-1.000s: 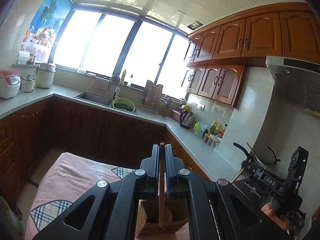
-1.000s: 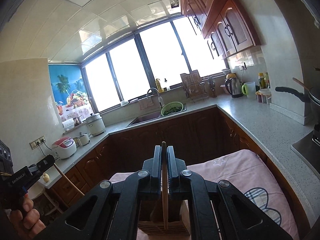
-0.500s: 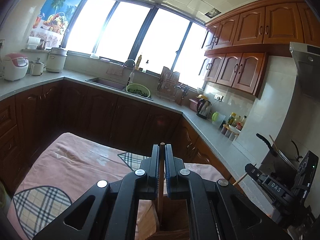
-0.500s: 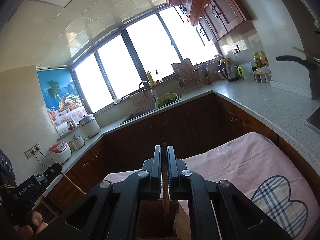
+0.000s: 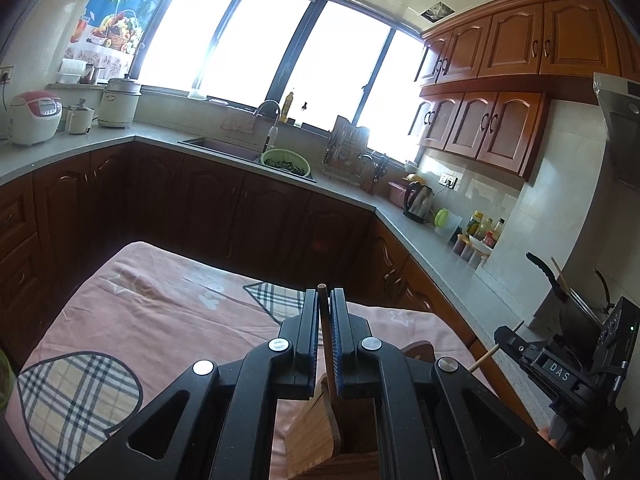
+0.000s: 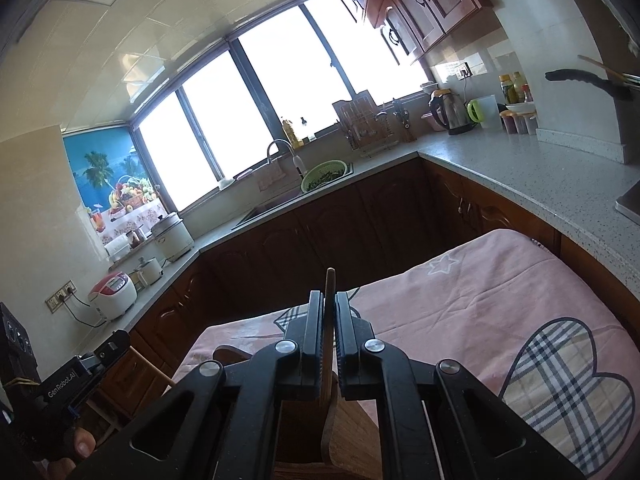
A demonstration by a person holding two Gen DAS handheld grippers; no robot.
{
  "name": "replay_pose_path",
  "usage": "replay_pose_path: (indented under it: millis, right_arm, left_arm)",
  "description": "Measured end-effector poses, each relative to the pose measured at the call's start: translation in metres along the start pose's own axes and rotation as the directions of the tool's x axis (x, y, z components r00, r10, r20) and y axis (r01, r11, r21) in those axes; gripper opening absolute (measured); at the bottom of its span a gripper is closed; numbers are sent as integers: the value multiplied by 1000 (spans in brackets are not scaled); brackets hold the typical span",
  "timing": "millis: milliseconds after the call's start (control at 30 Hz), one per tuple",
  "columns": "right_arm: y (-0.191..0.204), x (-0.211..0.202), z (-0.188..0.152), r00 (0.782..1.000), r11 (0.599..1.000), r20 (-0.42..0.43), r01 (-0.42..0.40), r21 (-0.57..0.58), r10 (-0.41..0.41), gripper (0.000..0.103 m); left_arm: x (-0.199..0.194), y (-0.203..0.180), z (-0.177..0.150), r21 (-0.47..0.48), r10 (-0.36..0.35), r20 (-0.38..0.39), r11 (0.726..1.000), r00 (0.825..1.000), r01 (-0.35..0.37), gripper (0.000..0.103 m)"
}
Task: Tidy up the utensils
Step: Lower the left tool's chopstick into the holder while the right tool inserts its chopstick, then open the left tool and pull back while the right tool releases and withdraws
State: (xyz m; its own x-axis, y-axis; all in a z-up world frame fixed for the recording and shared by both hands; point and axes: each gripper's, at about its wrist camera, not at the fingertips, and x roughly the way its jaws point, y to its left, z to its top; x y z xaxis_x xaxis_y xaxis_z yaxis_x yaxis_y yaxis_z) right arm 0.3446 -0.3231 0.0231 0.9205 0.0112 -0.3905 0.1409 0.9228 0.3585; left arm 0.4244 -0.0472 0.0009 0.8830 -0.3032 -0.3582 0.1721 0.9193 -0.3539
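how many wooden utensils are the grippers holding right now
2. One thin dark wooden stick is clamped in the left gripper; one wooden-handled utensil is clamped in the right gripper. Both hang over the wooden holder box. Others may be hidden inside it.

Colours and patterns we see

We see a pink cloth (image 5: 160, 312) with beige-and-navy plaid patches (image 5: 76, 396), black grippers (image 5: 324, 320), reddish-brown cabinets (image 5: 516, 44) upper right, grey speckled counter (image 6: 520, 176).

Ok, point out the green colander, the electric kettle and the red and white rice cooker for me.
green colander (image 5: 285, 159), left wrist view, on its rim.
electric kettle (image 5: 420, 199), left wrist view, on its steel body.
rice cooker (image 6: 114, 295), right wrist view, on its white side.
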Motion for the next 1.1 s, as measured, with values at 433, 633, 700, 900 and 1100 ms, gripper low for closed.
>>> replay_pose_path:
  millis: [433,633,700,900,1100]
  right_arm:
    - [4,-18,0,1000,1000,-18,3,15,-3,81]
    - [-3,-52,-4,1000,998,11,-6,57,5,95]
    - [-4,-63,-9,1000,998,9,-11,60,10,95]
    - [-4,-93,-25,1000,998,-14,-7,58,7,96]
    - [-3,-117,-46,998,999,-61,0,35,3,96]
  left_arm:
    - [-41,21,5,-3,5,1,1000,1000,-5,68]
    - [-69,35,-9,-25,14,-33,1000,999,-14,83]
    - [-80,36,-12,-25,22,-49,999,999,-23,83]
    - [-119,43,-20,-40,24,-93,999,995,-28,83]
    - [-156,49,-31,-36,25,-130,999,991,-30,83]
